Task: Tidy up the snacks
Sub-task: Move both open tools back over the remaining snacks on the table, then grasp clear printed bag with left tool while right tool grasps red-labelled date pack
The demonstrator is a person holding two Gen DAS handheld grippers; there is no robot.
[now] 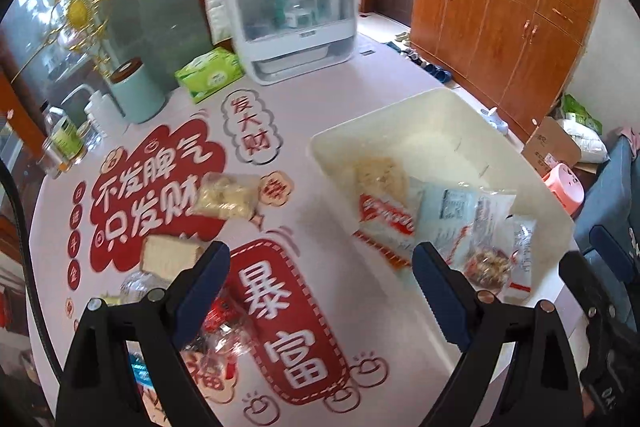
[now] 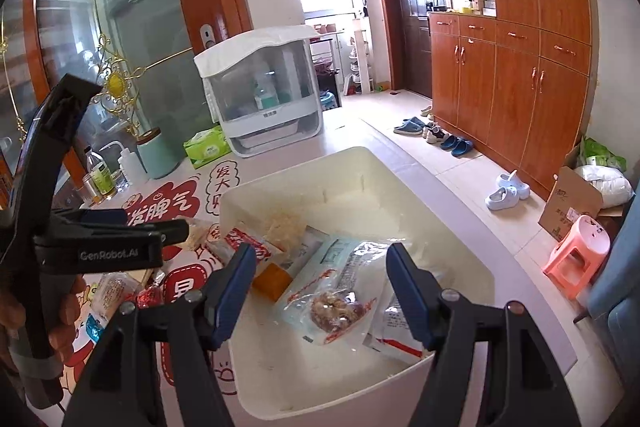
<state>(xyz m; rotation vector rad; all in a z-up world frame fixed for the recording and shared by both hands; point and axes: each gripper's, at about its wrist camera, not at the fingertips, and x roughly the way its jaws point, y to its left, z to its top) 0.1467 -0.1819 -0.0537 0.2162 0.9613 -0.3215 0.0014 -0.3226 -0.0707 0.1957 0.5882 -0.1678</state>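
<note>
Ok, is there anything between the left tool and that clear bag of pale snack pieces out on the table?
Nothing visible. The left tool is open and empty above the table. The clear bag of pale pieces lies ahead of its left finger on bare printed tablecloth, with the wrapped cracker block nearer, off to the side.

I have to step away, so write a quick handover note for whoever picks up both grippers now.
Left gripper: open, empty, over the table mat.
Right gripper: open, empty, over the white bin.
Done: several snack packets lie in the bin, including a clear nut packet.
Left: loose snacks on the mat, such as the pale puffed-snack bag, a tan block and red wrapped pieces.
</note>
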